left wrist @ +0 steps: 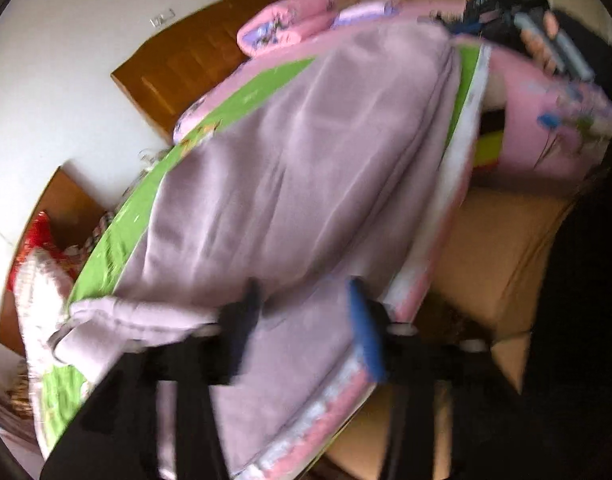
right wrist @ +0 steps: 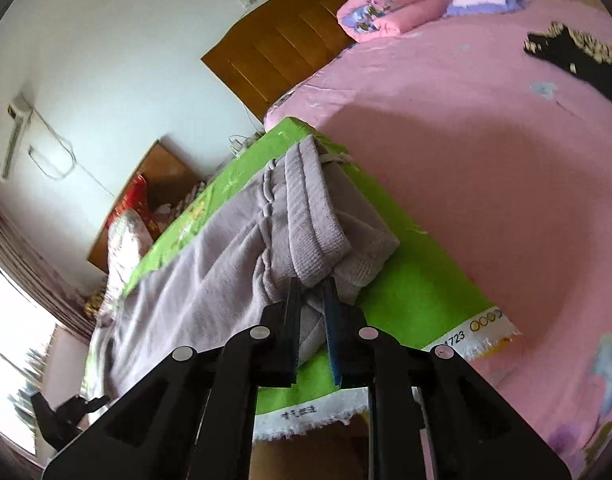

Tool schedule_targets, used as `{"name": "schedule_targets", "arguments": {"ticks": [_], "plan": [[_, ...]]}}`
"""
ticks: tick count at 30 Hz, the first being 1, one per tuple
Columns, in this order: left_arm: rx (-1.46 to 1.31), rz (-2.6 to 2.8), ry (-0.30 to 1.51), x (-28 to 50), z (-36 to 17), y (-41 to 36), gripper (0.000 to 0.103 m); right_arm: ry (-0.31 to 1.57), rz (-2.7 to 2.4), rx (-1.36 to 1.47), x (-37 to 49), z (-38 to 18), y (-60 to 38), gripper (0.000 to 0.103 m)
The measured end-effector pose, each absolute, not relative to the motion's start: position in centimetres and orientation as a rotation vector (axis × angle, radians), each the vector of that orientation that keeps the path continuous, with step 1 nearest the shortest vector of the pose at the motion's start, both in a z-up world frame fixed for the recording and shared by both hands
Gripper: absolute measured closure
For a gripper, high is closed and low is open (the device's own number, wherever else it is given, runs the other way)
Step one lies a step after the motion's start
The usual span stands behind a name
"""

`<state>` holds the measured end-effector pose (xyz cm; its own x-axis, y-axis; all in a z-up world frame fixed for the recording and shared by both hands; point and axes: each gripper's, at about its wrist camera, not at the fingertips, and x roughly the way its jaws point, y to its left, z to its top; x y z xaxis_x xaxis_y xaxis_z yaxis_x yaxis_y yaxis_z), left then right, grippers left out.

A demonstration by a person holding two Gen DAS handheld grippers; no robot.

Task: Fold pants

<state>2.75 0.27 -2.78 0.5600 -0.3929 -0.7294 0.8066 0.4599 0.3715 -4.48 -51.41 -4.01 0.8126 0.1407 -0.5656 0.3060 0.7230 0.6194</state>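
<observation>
I am viewing the pants (right wrist: 234, 248), lilac-grey, lying along a green cloth (right wrist: 418, 292) that is spread over the pink bed (right wrist: 486, 168). In the right wrist view the ribbed waistband (right wrist: 314, 216) is lying folded over at the far end of the cloth. I am holding the right tool (right wrist: 311, 292) with its two fingers nearly together, pinching a fold of the pants just below the waistband. In the left wrist view the picture is blurring; I am holding the left tool (left wrist: 306, 320) with its fingers spread wide, and pants fabric (left wrist: 290, 168) is lying between them, though I cannot tell whether it is gripped. A wooden headboard (right wrist: 282, 48) and pink pillows (right wrist: 394, 4) are sitting beyond the bed.
</observation>
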Motion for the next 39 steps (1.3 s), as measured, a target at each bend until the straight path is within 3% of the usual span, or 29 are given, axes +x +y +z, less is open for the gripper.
{"name": "schedule_targets", "arguments": {"ticks": [6, 8, 9, 10, 11, 15, 16, 19, 20, 26, 28, 31, 33, 39], "plan": [[0.669, -0.957, 0.64, 1.9, -2.6, -3.9, 0.042, 0.61, -0.05, 0.782, -4.4, -3.2, -50.8, 0.086], [0.595, -1.002, 0.672, 2.2, -2.8, -5.1, 0.039, 0.617, -0.042, 0.782, -4.2, -3.2, -50.4, 0.078], [0.55, -1.024, 0.693, 2.5, -2.8, -5.9, 0.038, 0.626, -0.029, 0.79, -4.0, -3.4, -50.1, 0.051], [0.512, -1.036, 0.706, 2.7, -2.9, -6.7, 0.038, 0.633, -0.017, 0.806, -3.9, -3.8, -49.9, 0.006], [0.486, -1.035, 0.718, 3.0, -3.0, -7.4, 0.038, 0.624, 0.013, 0.847, -4.0, -4.5, -49.7, 0.004], [0.476, -1.016, 0.746, 3.4, -3.9, -9.6, 0.038, 0.625, 0.042, 0.833, -3.9, -5.2, -48.6, 0.005], [0.476, -1.019, 0.748, 3.5, -3.9, -9.9, 0.039, 0.623, 0.041, 0.82, -3.8, -5.1, -48.4, 0.013], [0.486, -1.011, 0.742, 3.4, -3.8, -10.7, 0.06, 0.612, 0.029, 0.741, -3.6, -3.9, -47.5, 0.022], [0.485, -1.003, 0.745, 3.5, -3.8, -10.8, 0.062, 0.614, 0.035, 0.717, -3.5, -3.6, -47.2, 0.023], [0.46, -1.005, 0.762, 4.0, -4.1, -10.9, 0.062, 0.658, 0.045, 0.687, -2.0, -4.7, -46.7, 0.038], [0.467, -1.001, 0.758, 3.9, -4.0, -11.0, 0.066, 0.653, 0.025, 0.705, -1.7, -5.0, -47.2, 0.056], [0.472, -0.992, 0.748, 3.7, -3.8, -11.0, 0.084, 0.634, -0.003, 0.719, -1.6, -5.0, -47.8, 0.077], [0.476, -0.979, 0.727, 3.5, -3.4, -10.8, 0.091, 0.614, -0.007, 0.687, -2.0, -4.3, -47.4, 0.081], [0.47, -0.979, 0.657, 2.6, -0.7, -10.7, 0.092, 0.551, -0.045, 0.585, -2.7, -0.9, -46.7, 0.086]]}}
